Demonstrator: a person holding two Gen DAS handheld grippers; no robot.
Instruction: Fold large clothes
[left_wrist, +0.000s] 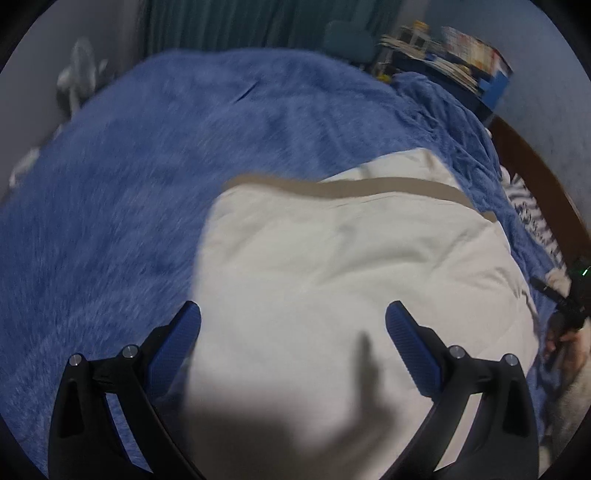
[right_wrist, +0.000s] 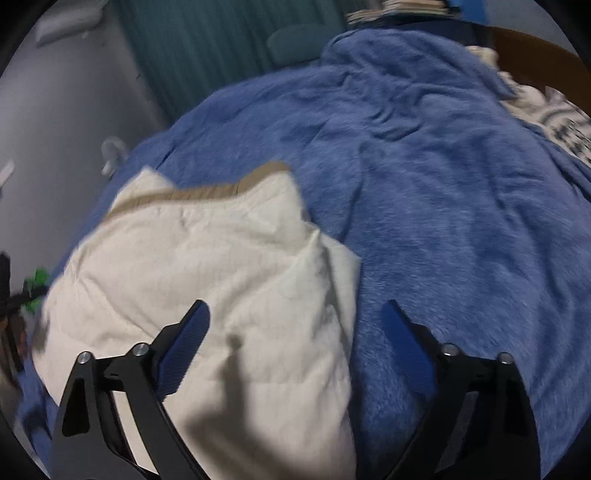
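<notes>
A cream-white garment (left_wrist: 332, 266) with a tan ribbed band (left_wrist: 388, 186) along its far edge lies folded into a rough rectangle on a blue fuzzy blanket (left_wrist: 147, 184). My left gripper (left_wrist: 293, 312) is open and empty above the garment's near left part. In the right wrist view the same garment (right_wrist: 207, 266) lies left of centre, tan band (right_wrist: 207, 192) at the far edge. My right gripper (right_wrist: 295, 312) is open and empty, its left finger over the garment's near right edge, its right finger over the blanket (right_wrist: 443, 206).
The blanket covers a bed with a brown wooden frame (left_wrist: 532, 173) at the right. A black-and-white patterned cloth (right_wrist: 557, 125) lies by the frame. A cluttered blue shelf (left_wrist: 454, 59), a teal chair (left_wrist: 349, 40) and green curtains (right_wrist: 207, 51) stand beyond the bed.
</notes>
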